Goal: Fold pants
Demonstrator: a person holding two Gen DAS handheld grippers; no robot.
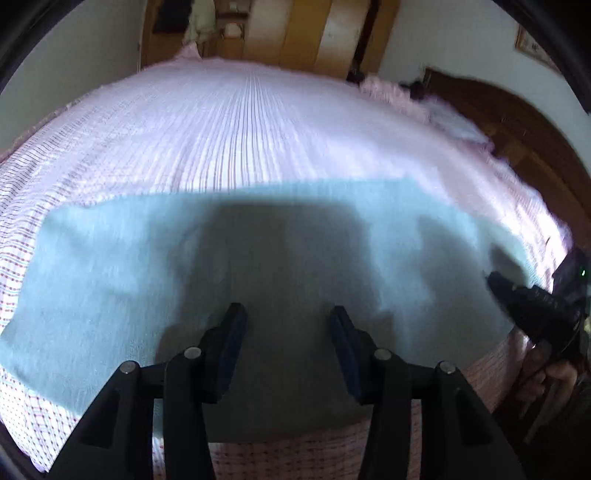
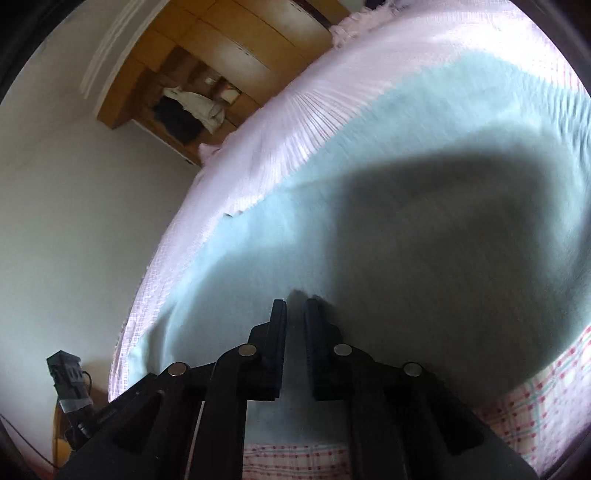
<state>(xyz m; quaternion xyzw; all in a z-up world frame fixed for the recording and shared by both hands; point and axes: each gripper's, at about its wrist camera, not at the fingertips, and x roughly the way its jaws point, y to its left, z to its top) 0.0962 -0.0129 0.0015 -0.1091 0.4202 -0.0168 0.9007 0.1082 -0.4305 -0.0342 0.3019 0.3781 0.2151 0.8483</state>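
Pale blue pants (image 1: 110,258) lie spread flat across a bed with a pink-striped sheet (image 1: 258,129). My left gripper (image 1: 286,314) hovers over the pants' near middle, jaws open with nothing between them; its shadow falls on the cloth. My right gripper (image 1: 495,284) comes in from the right edge of the left wrist view, held by a hand (image 1: 554,373), its tip at the pants' right end. In the right wrist view the right gripper (image 2: 295,306) has its fingers nearly together, a small ridge of the pants (image 2: 258,240) pinched at their tips.
A wooden wardrobe (image 1: 314,33) stands beyond the bed's far side. A dark wooden headboard (image 1: 517,122) and a pink pillow (image 1: 391,92) are at the right. The bed's near edge (image 2: 535,406) shows checked sheet. A white wall (image 2: 74,203) and a black device (image 2: 68,376) are left.
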